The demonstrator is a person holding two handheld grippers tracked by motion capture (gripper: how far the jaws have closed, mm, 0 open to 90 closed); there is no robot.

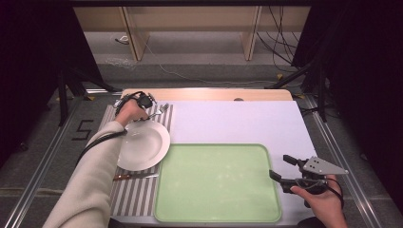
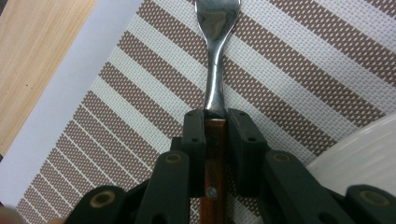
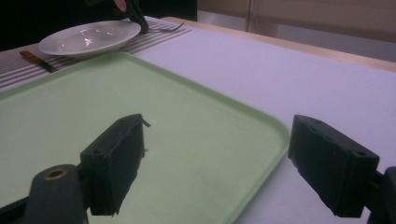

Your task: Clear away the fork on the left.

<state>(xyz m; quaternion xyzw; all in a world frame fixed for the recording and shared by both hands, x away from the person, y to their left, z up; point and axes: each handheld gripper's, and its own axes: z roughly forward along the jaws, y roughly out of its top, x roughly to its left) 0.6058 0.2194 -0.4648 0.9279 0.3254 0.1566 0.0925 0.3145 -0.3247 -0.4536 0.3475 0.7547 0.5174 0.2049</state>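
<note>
The fork [image 2: 215, 51] lies on the striped mat [image 2: 140, 93] at the far left of the table, just beyond the plate [image 1: 142, 145]. The left gripper [image 2: 215, 112] has its jaws closed on the fork's wooden handle, right where the wood meets the steel neck. Gripping there, near the middle of the fork, probably keeps it balanced and level for a lift. The fork rests flat on the mat, its tines pointing away from the gripper.

The plate sits on the same mat, its rim close beside the gripped handle, so the fork likely has to come straight up to clear it. A knife [image 1: 135, 176] lies on the mat on the near side of the plate.

The green tray [image 1: 216, 183] sits bare beside the mat, perhaps the place the tableware goes to. The right gripper [image 1: 280, 167] waits at the tray's right edge, jaws wide apart and holding nothing.

On the floor left of the table, dark tape forms a "5" [image 1: 82, 130]. No brand or label can be read on the tableware.
</note>
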